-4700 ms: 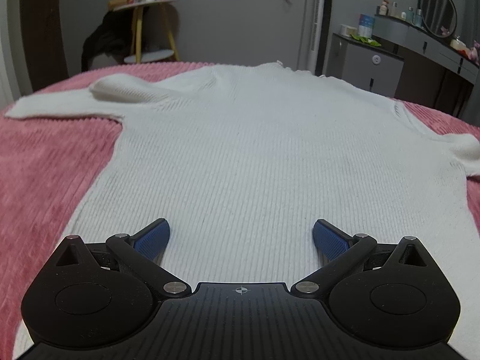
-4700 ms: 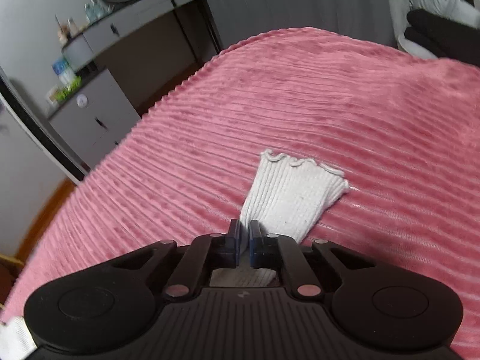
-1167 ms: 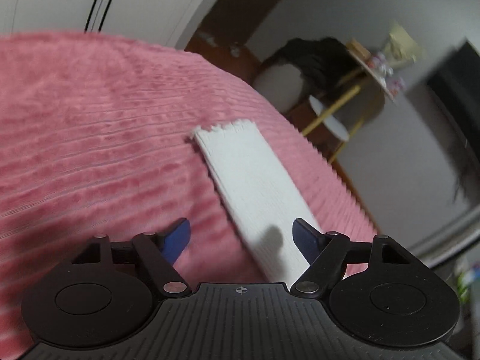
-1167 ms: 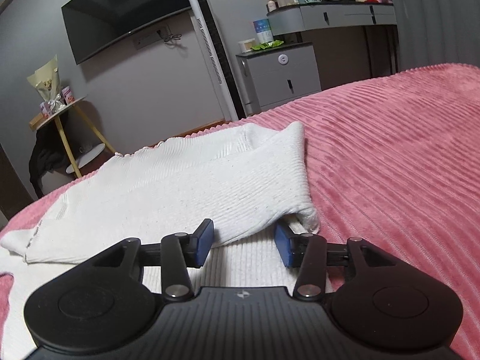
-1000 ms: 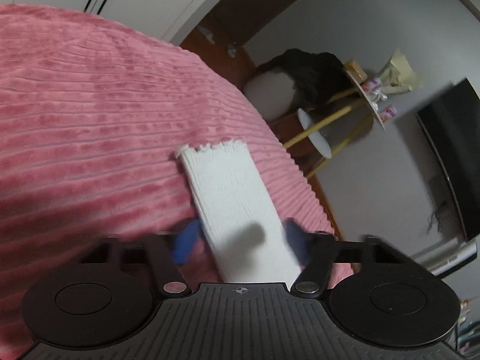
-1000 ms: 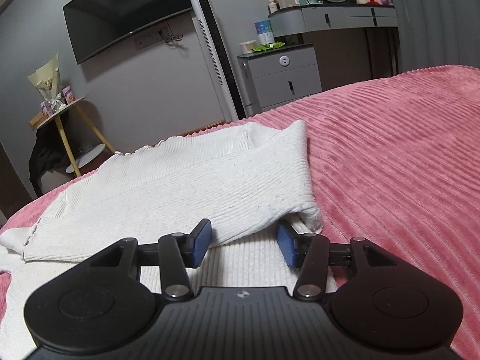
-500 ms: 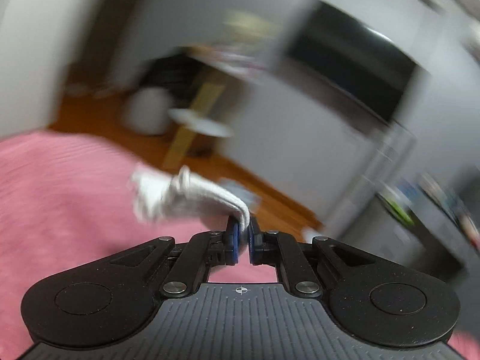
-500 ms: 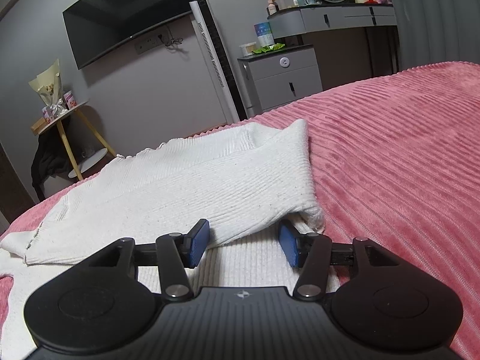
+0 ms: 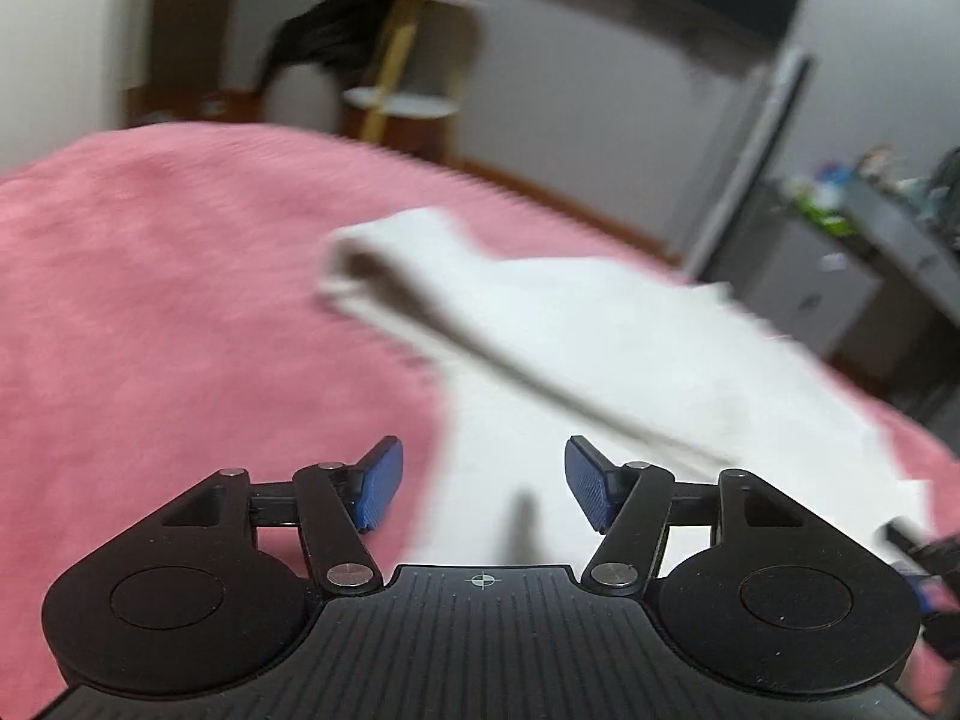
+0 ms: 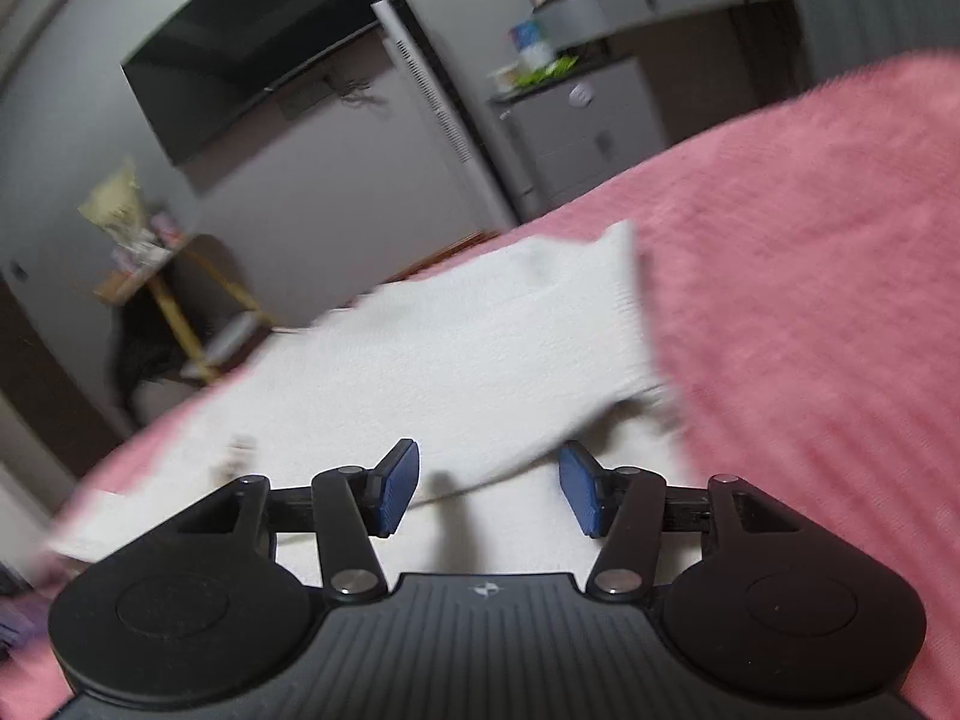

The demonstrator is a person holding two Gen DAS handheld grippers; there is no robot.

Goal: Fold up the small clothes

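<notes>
A white knit sweater [image 9: 630,348] lies on the pink bedspread [image 9: 150,300]. Its left sleeve [image 9: 420,282] lies folded across the body. My left gripper [image 9: 483,483] is open and empty, just above the sweater's near left edge. In the right wrist view the sweater [image 10: 450,360] has its right sleeve [image 10: 576,336] folded over the body. My right gripper [image 10: 489,489] is open and empty above the sweater's near right part. Both views are motion-blurred.
The pink bedspread [image 10: 810,300] stretches wide to the right. Beyond the bed stand a yellow-legged side table [image 9: 408,78], a wall TV [image 10: 252,78], a white tower unit [image 10: 444,114] and grey drawers [image 10: 588,120]. Part of the right gripper [image 9: 930,564] shows at the right edge.
My left gripper, shut on the left sleeve half a second ago, has laid it across the sweater's body and opened. My right gripper stays open and has shifted a little.
</notes>
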